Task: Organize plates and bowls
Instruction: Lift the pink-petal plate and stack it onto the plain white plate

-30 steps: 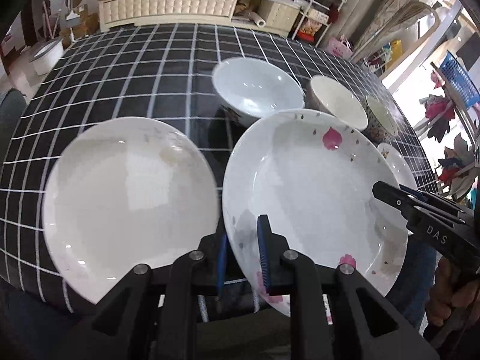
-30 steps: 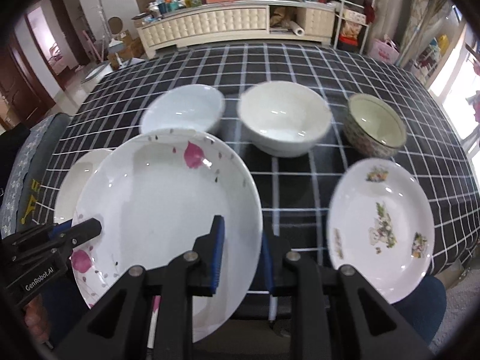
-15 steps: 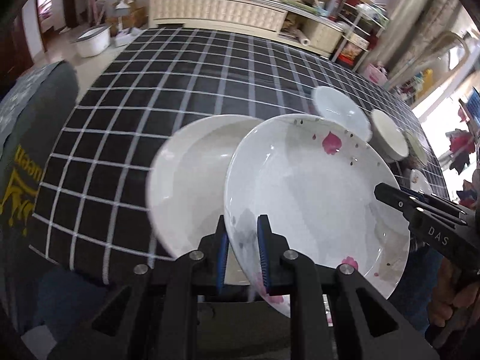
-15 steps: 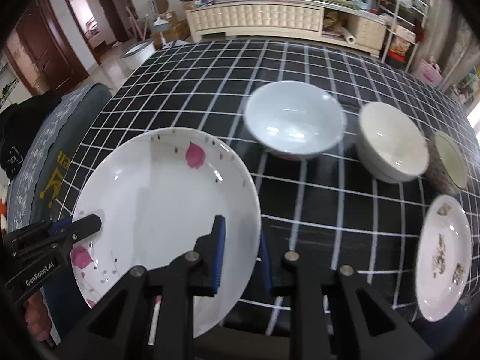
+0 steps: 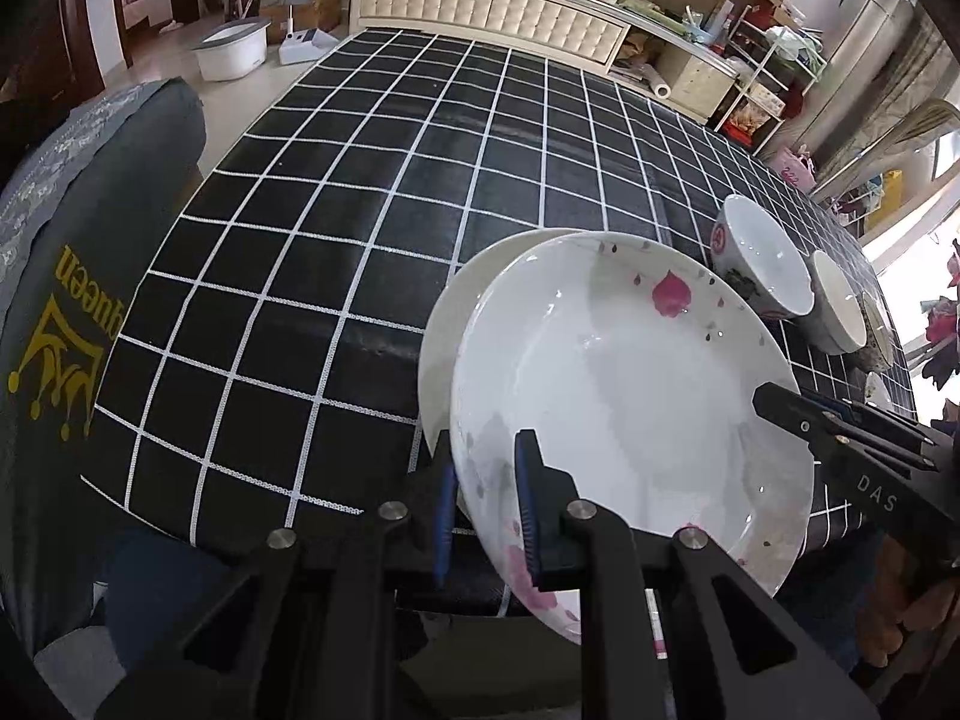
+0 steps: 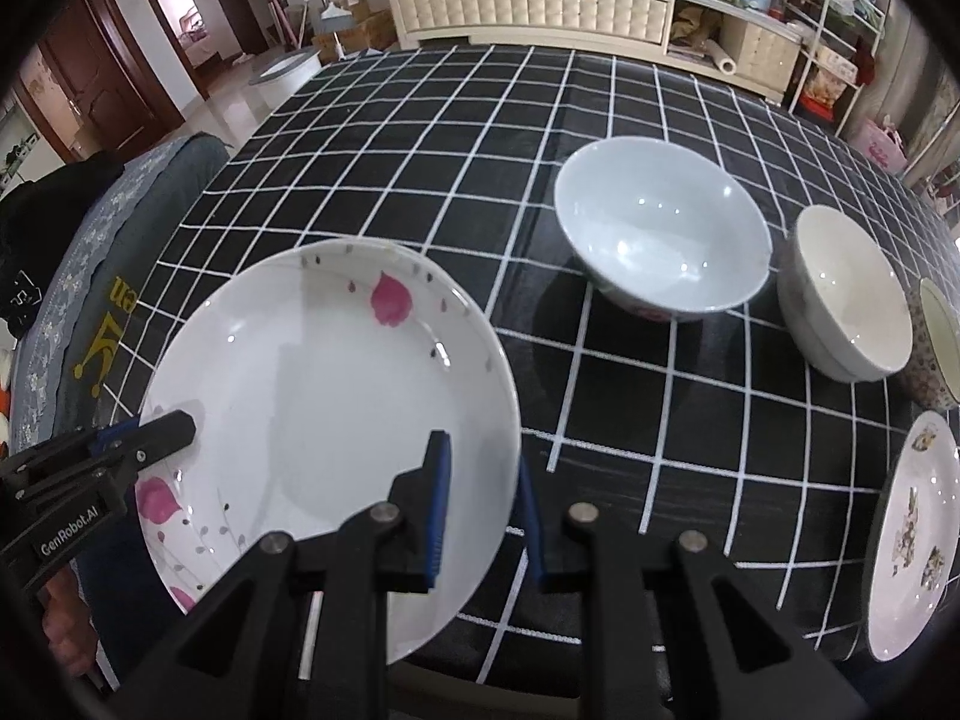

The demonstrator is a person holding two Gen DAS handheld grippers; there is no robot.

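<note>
Pink-petal plate hovering right over the plain white one, nearly lined up

We've got the round white ceramic plate with pink petal prints [image 5: 630, 384] pinched at both near rim edges: our left gripper [image 5: 483, 504] is clamped on its left rim, our right gripper [image 6: 480, 504] is clamped on the right rim. It sits tilted above the plain white round plate [image 5: 447, 324] on the black checked tablecloth [image 5: 360, 180], which peeks out to the left and far side. So the target lies straight below, slightly left, nearer the left gripper. We'd guess a small leftward nudge, then lower.
</note>
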